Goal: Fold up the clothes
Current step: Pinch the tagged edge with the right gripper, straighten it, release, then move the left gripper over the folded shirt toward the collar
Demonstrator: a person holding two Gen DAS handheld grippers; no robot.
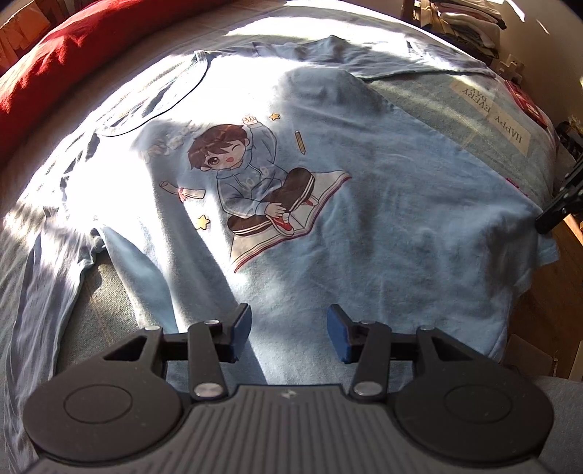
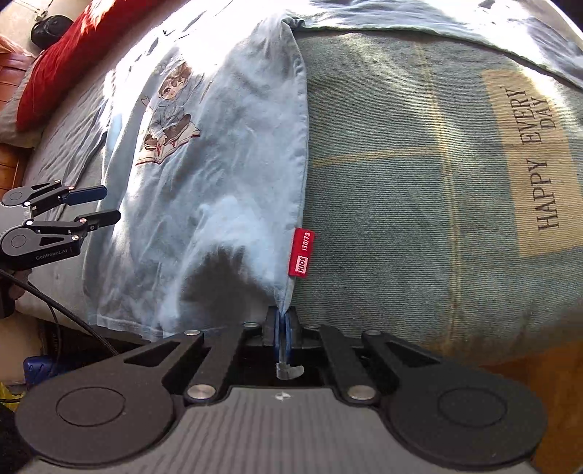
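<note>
A light blue long-sleeved shirt (image 1: pixel 364 226) with a cartoon boy print (image 1: pixel 251 182) lies spread face up on a bed. My left gripper (image 1: pixel 289 328) hovers open just above the shirt's near hem, nothing between its blue pads. In the right wrist view the shirt (image 2: pixel 218 182) stretches away to the left, and my right gripper (image 2: pixel 282 328) is shut on its bottom corner, just below the red KIDS label (image 2: pixel 301 253). The left gripper (image 2: pixel 102 204) shows there at the left edge, open beside the hem.
A grey-green blanket (image 2: pixel 419 182) with a "HAPPY EVERY DAY" patch (image 2: pixel 539 160) covers the bed under the shirt. A red pillow (image 1: pixel 83 47) lies at the far left. Stacked clothes (image 1: pixel 470 18) sit at the far right. Wooden floor (image 1: pixel 546 291) lies beyond the bed edge.
</note>
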